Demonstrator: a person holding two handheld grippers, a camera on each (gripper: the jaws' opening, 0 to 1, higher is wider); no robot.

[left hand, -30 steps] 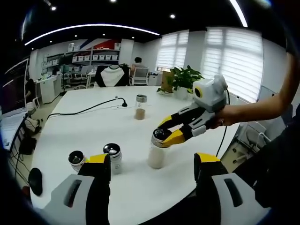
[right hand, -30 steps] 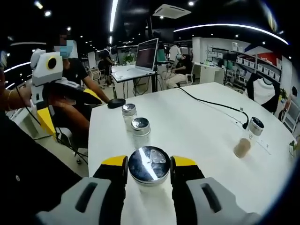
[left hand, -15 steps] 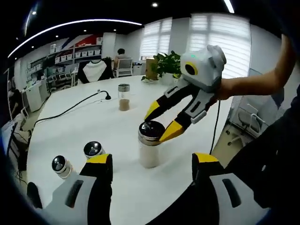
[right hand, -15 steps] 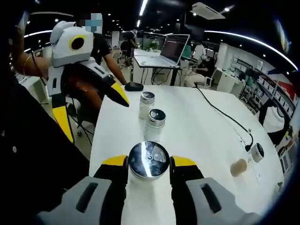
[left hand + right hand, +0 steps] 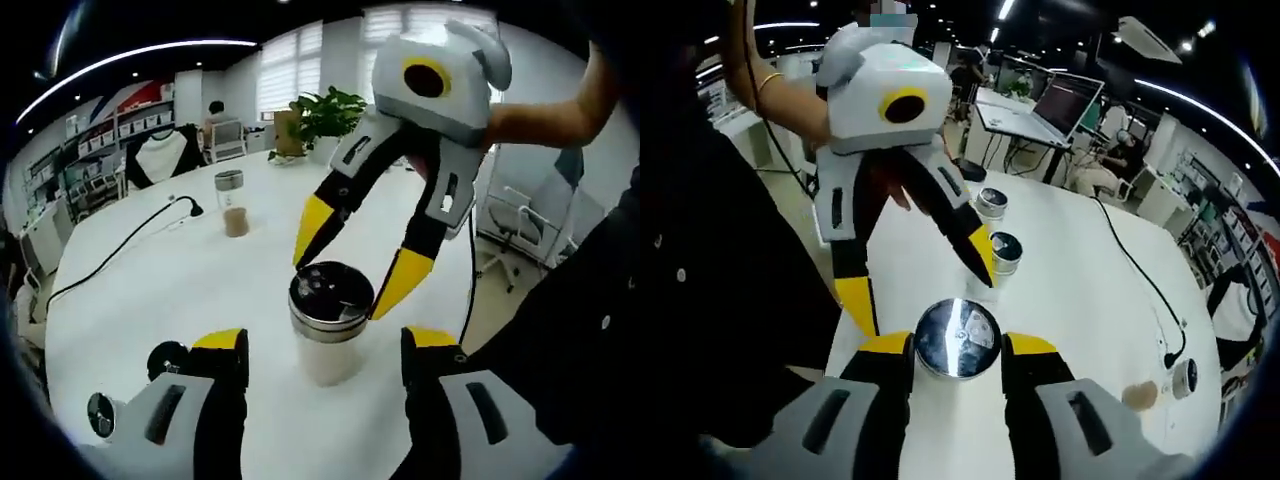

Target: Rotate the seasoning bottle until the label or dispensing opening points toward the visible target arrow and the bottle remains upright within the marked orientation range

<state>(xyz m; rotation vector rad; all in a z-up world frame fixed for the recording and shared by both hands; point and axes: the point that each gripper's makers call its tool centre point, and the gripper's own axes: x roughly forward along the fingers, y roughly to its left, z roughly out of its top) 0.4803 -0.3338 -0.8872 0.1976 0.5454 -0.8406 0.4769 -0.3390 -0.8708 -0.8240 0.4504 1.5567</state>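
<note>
The seasoning bottle (image 5: 330,325) stands upright near the front edge of the white table (image 5: 180,270); the right gripper (image 5: 350,270) straddles its metal cap (image 5: 957,337), yellow tips touching both sides, gripping it; the left gripper (image 5: 915,285) hangs spread wide beside the bottle, holding nothing. Two smaller shakers (image 5: 998,228) stand near the table's edge, partly hidden by a left jaw; a jar (image 5: 232,202) stands well apart mid-table; label and arrow cannot be made out.

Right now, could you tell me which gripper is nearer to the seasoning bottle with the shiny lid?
Right. The right gripper has its jaws against the seasoning bottle's lid; the left gripper is open around it, apart.
</note>
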